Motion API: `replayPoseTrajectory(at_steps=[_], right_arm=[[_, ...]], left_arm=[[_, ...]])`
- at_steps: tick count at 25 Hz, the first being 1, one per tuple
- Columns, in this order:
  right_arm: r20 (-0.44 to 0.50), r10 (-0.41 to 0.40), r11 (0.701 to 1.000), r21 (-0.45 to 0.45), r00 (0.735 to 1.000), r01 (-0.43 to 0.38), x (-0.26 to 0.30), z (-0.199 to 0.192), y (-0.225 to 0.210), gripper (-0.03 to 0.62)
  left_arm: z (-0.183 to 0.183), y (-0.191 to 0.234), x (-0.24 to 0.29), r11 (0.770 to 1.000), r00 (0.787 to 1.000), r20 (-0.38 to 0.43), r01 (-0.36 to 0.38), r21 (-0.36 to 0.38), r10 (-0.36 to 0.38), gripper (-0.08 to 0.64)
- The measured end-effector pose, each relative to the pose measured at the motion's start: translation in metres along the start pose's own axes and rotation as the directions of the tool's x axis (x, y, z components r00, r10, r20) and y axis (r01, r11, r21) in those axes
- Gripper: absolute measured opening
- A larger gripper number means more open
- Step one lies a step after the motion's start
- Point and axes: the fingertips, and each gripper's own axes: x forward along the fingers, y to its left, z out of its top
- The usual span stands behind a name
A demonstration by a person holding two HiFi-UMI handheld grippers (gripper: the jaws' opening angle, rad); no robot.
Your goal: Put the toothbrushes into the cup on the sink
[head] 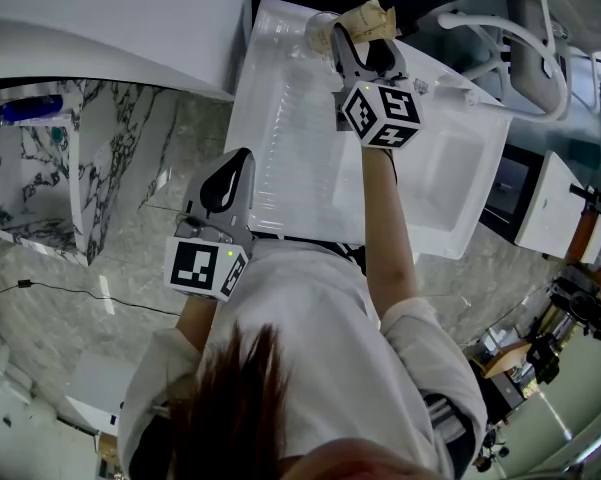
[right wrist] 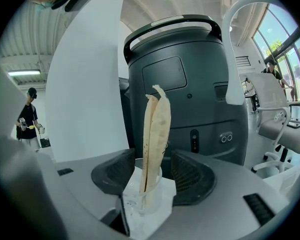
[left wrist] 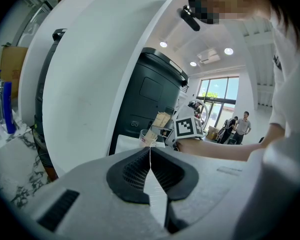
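Two toothbrushes in beige paper wrappers [right wrist: 154,129] stand upright in a clear cup [right wrist: 142,199] on the far corner of the white sink [head: 280,158]. In the head view the cup [head: 318,30] and the wrappers [head: 368,16] sit just beyond my right gripper [head: 360,46]. That right gripper [right wrist: 152,173] is open, its pads on either side of the cup and apart from the wrappers. My left gripper [head: 238,163] hovers over the sink's near left edge. Its jaws [left wrist: 150,156] are shut with nothing between them. The cup [left wrist: 149,137] shows small and far off in the left gripper view.
A white faucet [head: 500,30] arches over the sink's right side. A dark grey machine with a handle [right wrist: 184,79] stands right behind the cup. A white curved panel [head: 110,18] lies to the left, and a marble shelf with a blue bottle [head: 30,108] further left.
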Motion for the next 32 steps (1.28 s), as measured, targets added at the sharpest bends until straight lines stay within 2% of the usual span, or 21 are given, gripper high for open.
replayPoseTrajectory(at_steps=[14,26,32], right_arm=[[0.098,-0.010,1.000,0.000,0.995,0.010,-0.034,0.037,-0.003,0.196],[0.242,-0.027,1.000,0.000,0.970,0.028,-0.104,0.094,0.002,0.195],[0.310,-0.034,0.999,0.003,0.950,0.035,-0.150,0.128,0.012,0.112]], left_arm=[[0.009,-0.022,-0.003,0.999,0.999,0.027,0.021,0.029,-0.022,0.017],[0.025,-0.049,-0.013,0.996,0.996,0.078,0.047,0.073,-0.053,0.017],[0.038,-0.059,-0.020,0.994,0.992,0.109,0.052,0.096,-0.062,0.017]])
